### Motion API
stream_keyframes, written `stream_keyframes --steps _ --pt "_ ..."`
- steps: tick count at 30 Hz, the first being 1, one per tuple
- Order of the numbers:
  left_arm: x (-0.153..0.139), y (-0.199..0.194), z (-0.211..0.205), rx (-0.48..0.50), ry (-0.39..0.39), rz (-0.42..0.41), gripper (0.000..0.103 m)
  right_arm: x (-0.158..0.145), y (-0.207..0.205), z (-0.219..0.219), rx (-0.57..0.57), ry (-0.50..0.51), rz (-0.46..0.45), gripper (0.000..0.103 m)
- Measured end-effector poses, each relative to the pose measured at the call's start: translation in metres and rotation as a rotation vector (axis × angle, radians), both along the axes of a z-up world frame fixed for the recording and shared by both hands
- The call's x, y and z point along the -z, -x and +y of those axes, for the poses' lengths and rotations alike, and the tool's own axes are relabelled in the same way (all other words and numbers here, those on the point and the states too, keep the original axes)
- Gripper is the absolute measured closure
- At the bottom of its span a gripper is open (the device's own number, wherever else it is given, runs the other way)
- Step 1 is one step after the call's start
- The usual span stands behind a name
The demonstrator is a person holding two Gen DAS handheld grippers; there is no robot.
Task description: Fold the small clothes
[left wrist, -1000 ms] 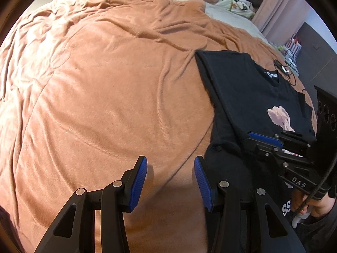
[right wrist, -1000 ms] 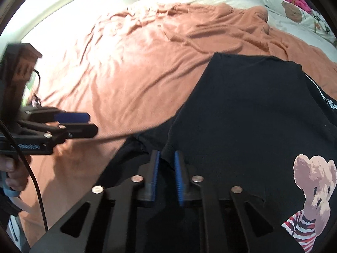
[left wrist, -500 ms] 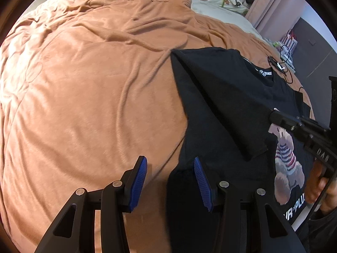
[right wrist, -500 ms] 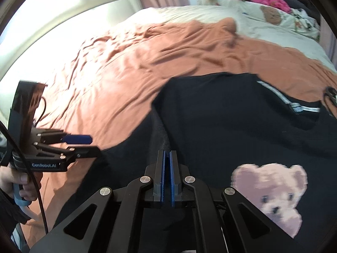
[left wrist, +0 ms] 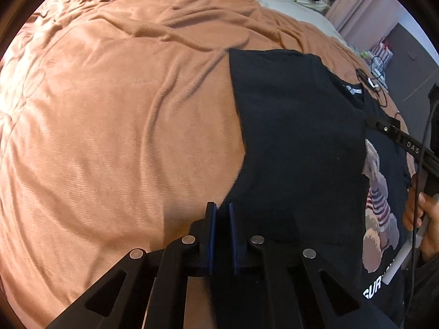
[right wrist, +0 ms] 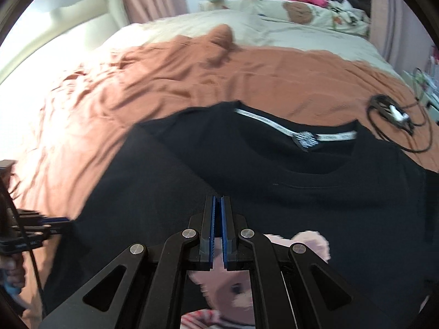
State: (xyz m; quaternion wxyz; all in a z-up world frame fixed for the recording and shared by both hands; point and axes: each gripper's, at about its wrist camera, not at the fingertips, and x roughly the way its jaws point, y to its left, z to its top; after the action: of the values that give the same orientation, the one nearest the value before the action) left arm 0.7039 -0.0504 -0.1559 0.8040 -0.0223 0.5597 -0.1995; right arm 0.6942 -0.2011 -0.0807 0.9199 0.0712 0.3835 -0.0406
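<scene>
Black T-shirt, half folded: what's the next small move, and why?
Probably carry the left gripper sideways toward the bear print. Its jaws have just been closing on the black T-shirt's lower edge, with cloth between them, while the shut right gripper holds the upper fold farther across.

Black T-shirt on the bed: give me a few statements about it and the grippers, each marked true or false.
1. The T-shirt lies on an orange blanket. True.
2. The T-shirt's print is a cat. False: it is a teddy bear.
3. The left gripper has its jaws wide open. False: they have just closed, on the shirt's edge.
4. A coiled cable lies beyond the collar. True.
</scene>
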Motion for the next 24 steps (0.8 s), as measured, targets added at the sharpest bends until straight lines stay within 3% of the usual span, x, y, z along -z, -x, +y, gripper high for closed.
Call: stream_keyframes --steps 3,6,8,10,12,13,16,21,24 --pt "-0.002 0.000 0.004 0.006 0.004 0.010 0.093 0.002 0.002 -0.003 0.085 0.023 0.013 0.102" --pt "-0.006 0.002 0.008 -0.007 0.022 0.007 0.086 0.005 0.006 -0.004 0.071 -0.060 0.031 0.101" --pt "-0.010 0.003 0.010 -0.023 0.022 -0.010 0.076 0.005 0.010 0.002 0.043 -0.076 0.027 0.097" --pt "-0.013 0.003 0.012 -0.035 0.028 -0.024 0.076 0.004 0.012 0.012 0.006 -0.081 0.021 0.086" --pt "-0.015 0.004 0.013 -0.036 0.030 -0.032 0.076 0.002 0.015 0.027 -0.041 -0.088 0.003 0.060" --pt "-0.015 0.004 0.011 -0.033 0.026 -0.033 0.076 0.002 0.016 0.032 -0.061 -0.089 -0.007 0.056" --pt "-0.012 0.004 0.006 -0.020 0.008 -0.034 0.076 0.003 0.017 0.055 -0.135 -0.061 -0.018 0.054" --pt "-0.001 0.004 -0.001 -0.012 -0.038 -0.019 0.076 0.028 0.009 0.082 -0.210 -0.001 0.047 0.055" --pt "0.001 0.007 -0.001 -0.016 -0.057 -0.015 0.069 0.044 0.003 0.085 -0.223 0.041 0.099 0.055"
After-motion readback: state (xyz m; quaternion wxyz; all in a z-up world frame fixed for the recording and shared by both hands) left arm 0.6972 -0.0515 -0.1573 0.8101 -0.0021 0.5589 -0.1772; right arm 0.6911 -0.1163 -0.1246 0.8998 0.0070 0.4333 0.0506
